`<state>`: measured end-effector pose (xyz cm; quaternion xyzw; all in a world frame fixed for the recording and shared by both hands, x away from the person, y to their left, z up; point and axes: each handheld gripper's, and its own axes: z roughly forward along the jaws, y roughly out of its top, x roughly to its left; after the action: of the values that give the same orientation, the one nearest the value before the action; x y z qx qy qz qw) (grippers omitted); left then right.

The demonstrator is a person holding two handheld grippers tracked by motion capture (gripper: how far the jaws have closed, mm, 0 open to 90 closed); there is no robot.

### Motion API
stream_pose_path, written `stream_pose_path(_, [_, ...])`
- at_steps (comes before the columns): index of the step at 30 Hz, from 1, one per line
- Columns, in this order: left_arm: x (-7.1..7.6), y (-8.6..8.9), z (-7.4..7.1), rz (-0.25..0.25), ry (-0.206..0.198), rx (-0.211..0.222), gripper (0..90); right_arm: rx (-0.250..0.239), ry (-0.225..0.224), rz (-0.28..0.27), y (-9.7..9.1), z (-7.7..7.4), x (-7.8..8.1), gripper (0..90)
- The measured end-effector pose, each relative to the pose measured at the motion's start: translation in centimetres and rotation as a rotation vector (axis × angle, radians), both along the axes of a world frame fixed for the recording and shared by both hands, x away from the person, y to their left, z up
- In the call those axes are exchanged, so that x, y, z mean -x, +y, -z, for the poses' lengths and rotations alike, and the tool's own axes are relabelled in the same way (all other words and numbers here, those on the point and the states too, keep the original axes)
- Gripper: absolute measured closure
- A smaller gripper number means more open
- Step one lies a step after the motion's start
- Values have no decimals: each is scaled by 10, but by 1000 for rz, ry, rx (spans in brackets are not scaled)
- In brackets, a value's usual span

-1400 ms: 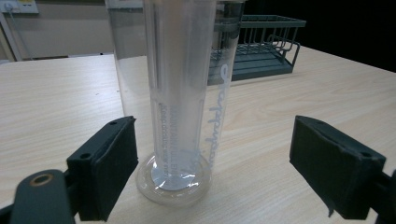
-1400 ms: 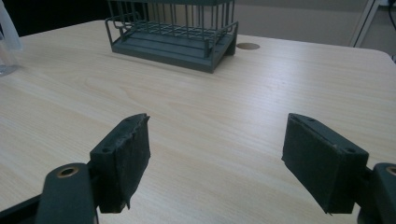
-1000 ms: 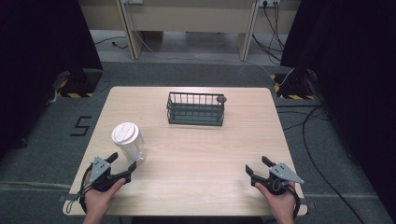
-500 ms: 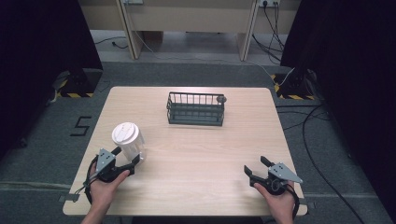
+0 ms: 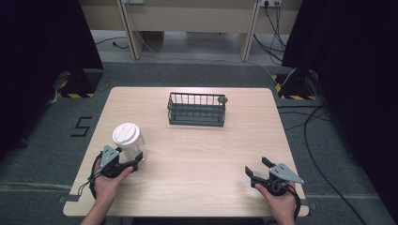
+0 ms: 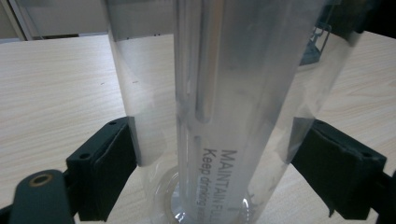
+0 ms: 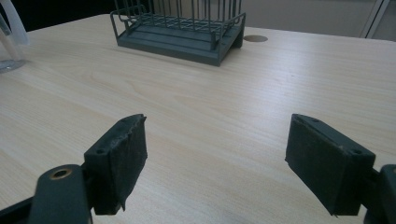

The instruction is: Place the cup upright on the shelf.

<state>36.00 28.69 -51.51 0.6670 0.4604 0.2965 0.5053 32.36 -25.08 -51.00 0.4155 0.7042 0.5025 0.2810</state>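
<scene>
A clear plastic tumbler (image 5: pixel 127 138) with a white lid stands upright on the left of the wooden table (image 5: pixel 202 154). My left gripper (image 5: pixel 131 157) is open around its lower part, one jaw on each side. In the left gripper view the tumbler (image 6: pixel 224 93) fills the gap between the black pads (image 6: pixel 112 172), which sit right at its walls; I cannot tell if they touch. My right gripper (image 5: pixel 256 166) rests open near the front right edge, nothing between its pads (image 7: pixel 116 158). The tumbler's edge (image 7: pixel 9 46) shows far left in the right gripper view.
A dark wire basket (image 5: pixel 197 110) stands at the middle back of the table, also seen ahead of the right gripper (image 7: pixel 182 32). A small round grommet (image 7: pixel 255 38) sits beside it. Cables and dark curtains surround the table.
My left gripper has moved forward and right until the tumbler stands between its jaws. The right gripper has stayed where it was.
</scene>
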Motion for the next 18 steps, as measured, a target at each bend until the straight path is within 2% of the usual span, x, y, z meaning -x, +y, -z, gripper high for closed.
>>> stream_pose_path(2, [-2, 1, 2, 4, -17, 26, 148, -3, 7, 2, 0, 0, 0, 212])
stream_pose_path(5, [-2, 2, 3, 9, -26, 32, 159, 5, 10, 6, 0, 1, 0, 213])
stream_pose_path(8, [-2, 2, 3, 9, -43, 17, 167, 4, 14, 11, -1, 1, 0, 213])
stream_pose_path(13, [-3, 3, 4, 15, -45, 44, 173, -1, 19, 13, -1, 1, 0, 213])
stream_pose_path(18, [-4, 2, 3, 21, -47, 37, 175, -2, 21, 11, 0, 2, -1, 213])
